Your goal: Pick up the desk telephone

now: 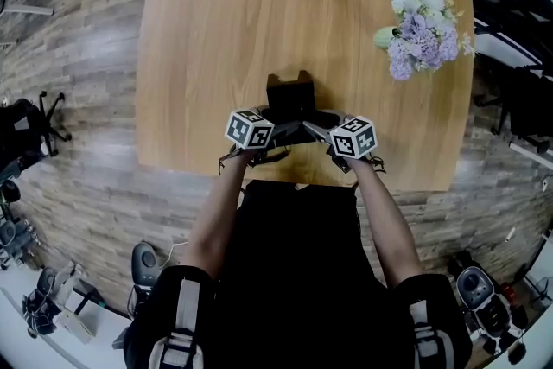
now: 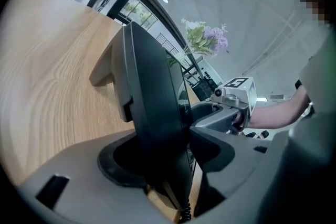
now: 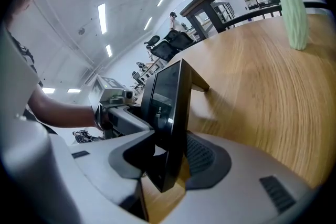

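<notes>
We see the wooden table (image 1: 216,22) with the desk telephone (image 1: 292,99) near its front edge, straight before us. We judge that it is taken from both sides to share its weight and keep it level. The left gripper (image 2: 168,149) is clamped on the telephone's left edge and the right gripper (image 3: 168,160) on its right edge, pads seemingly pressing. The marker cubes cover its near part from above. We cannot make out a handset or keypad, nor tell whether it has left the wood. Only a bit of coiled cord (image 2: 185,215) shows.
</notes>
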`<state>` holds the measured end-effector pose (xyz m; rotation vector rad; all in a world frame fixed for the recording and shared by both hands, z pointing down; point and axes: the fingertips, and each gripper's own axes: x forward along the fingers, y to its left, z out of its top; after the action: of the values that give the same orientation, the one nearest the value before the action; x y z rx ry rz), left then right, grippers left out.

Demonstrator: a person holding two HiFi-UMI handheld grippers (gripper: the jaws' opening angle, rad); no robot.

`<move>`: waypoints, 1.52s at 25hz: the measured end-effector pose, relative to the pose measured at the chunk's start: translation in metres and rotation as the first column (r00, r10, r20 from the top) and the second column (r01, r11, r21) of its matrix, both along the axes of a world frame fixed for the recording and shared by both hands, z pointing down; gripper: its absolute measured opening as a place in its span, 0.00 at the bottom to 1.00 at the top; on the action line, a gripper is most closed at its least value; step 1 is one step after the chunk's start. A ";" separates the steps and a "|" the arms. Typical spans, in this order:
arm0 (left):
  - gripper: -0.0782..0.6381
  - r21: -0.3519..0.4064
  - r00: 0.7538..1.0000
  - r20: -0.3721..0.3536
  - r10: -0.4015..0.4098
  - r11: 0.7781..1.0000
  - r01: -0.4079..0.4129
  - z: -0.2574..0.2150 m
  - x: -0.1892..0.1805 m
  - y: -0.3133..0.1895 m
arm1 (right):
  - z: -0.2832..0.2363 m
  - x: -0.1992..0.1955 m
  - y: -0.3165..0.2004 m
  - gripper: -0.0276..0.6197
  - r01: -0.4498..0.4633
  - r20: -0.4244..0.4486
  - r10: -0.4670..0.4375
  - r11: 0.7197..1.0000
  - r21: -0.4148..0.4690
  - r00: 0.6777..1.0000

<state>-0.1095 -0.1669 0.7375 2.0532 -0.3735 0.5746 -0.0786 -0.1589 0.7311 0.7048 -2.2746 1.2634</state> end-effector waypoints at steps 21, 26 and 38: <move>0.49 0.120 0.994 0.012 -0.109 0.987 0.107 -0.050 -0.007 -0.002 | -0.047 -0.006 -0.005 0.33 0.091 0.018 -0.093 0.991 0.098 0.995; 0.49 0.165 0.993 0.031 -0.112 0.981 0.106 -0.066 0.003 0.004 | -0.062 0.003 0.000 0.33 0.106 0.015 -0.109 0.986 0.126 0.994; 0.48 0.295 0.988 0.069 -0.138 0.949 0.112 -0.117 0.030 0.014 | -0.111 0.032 0.011 0.33 0.103 0.080 -0.124 0.969 0.224 0.989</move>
<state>-0.0794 -0.1527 0.6205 2.2681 -0.6698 0.5610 -0.0462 -0.1482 0.6199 0.5895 -2.5193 1.0227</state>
